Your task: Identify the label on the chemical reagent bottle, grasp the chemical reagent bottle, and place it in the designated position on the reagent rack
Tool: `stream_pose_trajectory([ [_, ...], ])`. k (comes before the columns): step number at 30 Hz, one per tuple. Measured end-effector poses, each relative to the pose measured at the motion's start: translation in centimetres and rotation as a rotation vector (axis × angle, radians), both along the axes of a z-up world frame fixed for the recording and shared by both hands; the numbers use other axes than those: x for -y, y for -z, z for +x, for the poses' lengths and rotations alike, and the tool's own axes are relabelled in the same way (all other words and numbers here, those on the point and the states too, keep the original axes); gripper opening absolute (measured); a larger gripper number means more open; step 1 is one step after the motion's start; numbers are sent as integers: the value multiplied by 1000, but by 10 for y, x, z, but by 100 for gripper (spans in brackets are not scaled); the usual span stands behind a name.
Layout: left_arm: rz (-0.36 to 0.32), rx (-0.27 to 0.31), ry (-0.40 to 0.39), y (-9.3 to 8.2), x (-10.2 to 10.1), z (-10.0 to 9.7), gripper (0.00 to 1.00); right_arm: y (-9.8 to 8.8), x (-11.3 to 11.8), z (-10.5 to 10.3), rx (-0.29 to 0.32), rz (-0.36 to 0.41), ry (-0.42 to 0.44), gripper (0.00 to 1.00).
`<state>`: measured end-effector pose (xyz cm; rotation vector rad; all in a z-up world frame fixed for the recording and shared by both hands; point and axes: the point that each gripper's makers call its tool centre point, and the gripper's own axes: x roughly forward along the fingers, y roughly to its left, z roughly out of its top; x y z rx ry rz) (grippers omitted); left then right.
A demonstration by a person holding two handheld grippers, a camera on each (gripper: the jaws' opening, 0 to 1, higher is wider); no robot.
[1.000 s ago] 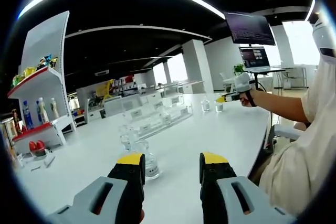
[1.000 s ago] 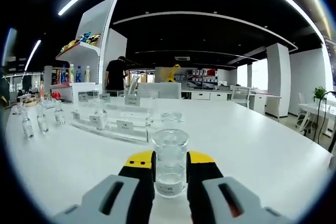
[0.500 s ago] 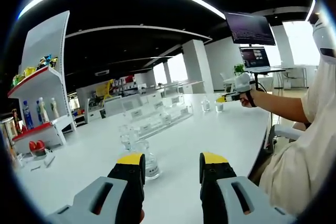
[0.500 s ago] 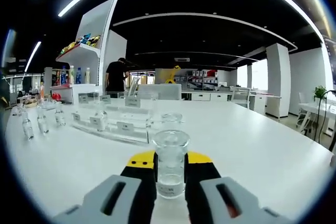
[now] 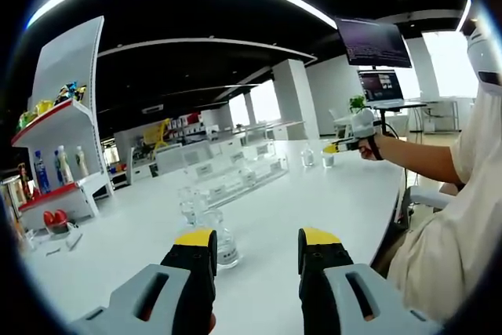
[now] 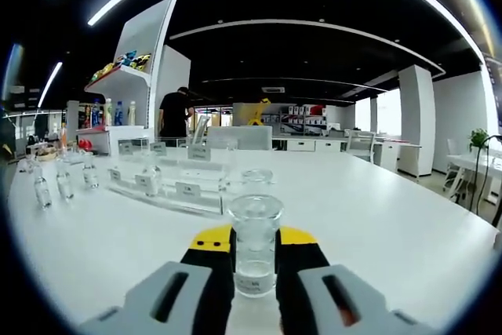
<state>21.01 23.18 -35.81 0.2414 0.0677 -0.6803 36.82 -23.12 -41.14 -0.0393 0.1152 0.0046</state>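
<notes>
While my right gripper (image 6: 255,250) pinches it between its yellow-tipped jaws, the clear glass reagent bottle (image 6: 255,241) stands upright on the white table (image 6: 376,217), its wide open mouth above the jaw tips and a pale label low on its front, too small for me to read. Just beyond it sits a second wide-mouthed glass bottle (image 6: 256,177). To the left of that runs the clear acrylic reagent rack (image 6: 169,178), stepped in rows with small white tags along its front edges and a few small bottles set on it. Three slim vials (image 6: 63,178) stand apart near the table's left edge. Behind the table a person in dark clothes (image 6: 173,115) stands beside a white shelf unit (image 6: 125,84) carrying drinks bottles and bright packets.

From my left gripper view, my left gripper (image 5: 257,253) hangs with its jaws spread wide and nothing between them. A small glass bottle (image 5: 226,247) stands on the table just beyond the left jaw, partly hidden by it, with a couple more glass bottles (image 5: 190,205) behind. The rack stretches away across the tabletop, and far right my right gripper is out at the end of my sleeve (image 5: 416,158), near two little bottles (image 5: 316,158). A laptop (image 5: 382,86) and a dark screen (image 5: 372,41) sit beyond it.
</notes>
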Motion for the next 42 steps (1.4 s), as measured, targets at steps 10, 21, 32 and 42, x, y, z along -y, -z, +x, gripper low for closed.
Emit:
stream_pose_trajectory([
  [10, -1, 1, -1, -1, -1, 0, 42, 0, 0, -1, -8, -2, -4, 19],
  [21, 1, 0, 0, 0, -1, 1, 42, 0, 1, -1, -4, 2, 4, 19],
  [32, -2, 2, -3, -3, -2, 0, 42, 0, 2, -1, 13, 3, 7, 19],
  [42, -4, 5, 1, -3, -2, -1, 42, -1, 3, 1, 11, 5, 7, 19],
])
